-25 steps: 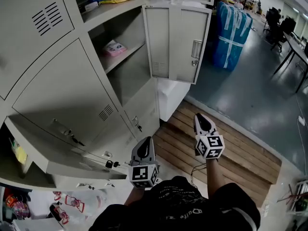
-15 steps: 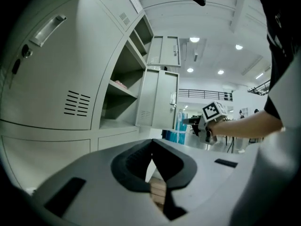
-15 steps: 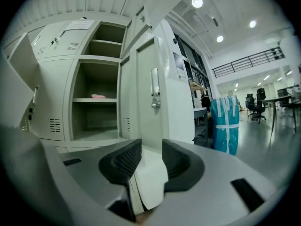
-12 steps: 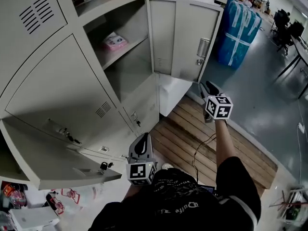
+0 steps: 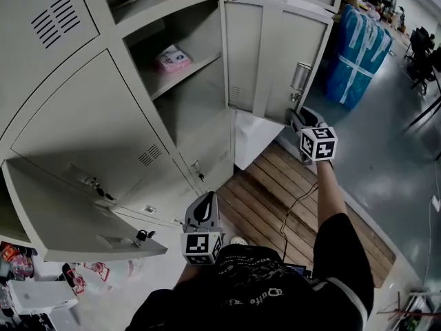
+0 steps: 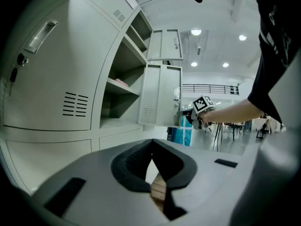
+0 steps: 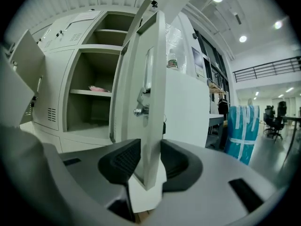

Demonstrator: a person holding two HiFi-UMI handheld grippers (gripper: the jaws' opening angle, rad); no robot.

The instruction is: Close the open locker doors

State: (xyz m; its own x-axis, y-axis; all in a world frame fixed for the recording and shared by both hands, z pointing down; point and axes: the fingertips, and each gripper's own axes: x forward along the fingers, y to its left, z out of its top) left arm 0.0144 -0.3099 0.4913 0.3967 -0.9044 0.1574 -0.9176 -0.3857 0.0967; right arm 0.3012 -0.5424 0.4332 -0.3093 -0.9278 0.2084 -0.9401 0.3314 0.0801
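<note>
- Head view: the right gripper is stretched out at arm's length to the free edge of the open door, just below its handle. I take that spot as chosen for leverage, since it is the edge farthest from the hinge. The door stands swung well out from its compartment, where a pink packet lies on the shelf.
- Same view: the left gripper hangs low by the person's body, above the wooden pallet. It touches nothing. A second open door juts out at the lower left, near that gripper but apart from it, and looks like the next job.
- Left gripper view: the jaws meet at their tips, leaving only a narrow wedge through which pallet slats show. Nothing is held. The open door is far ahead with the other gripper at its edge, so this one seems parked out of the way.
- Right gripper view: the door's edge runs upright between the two dark pads, one on each face. They look closed onto the sheet metal, though I cannot be sure how firmly they press. The latch sits just above the grip. The hold looks right for pushing the door toward its frame at the left.
</note>
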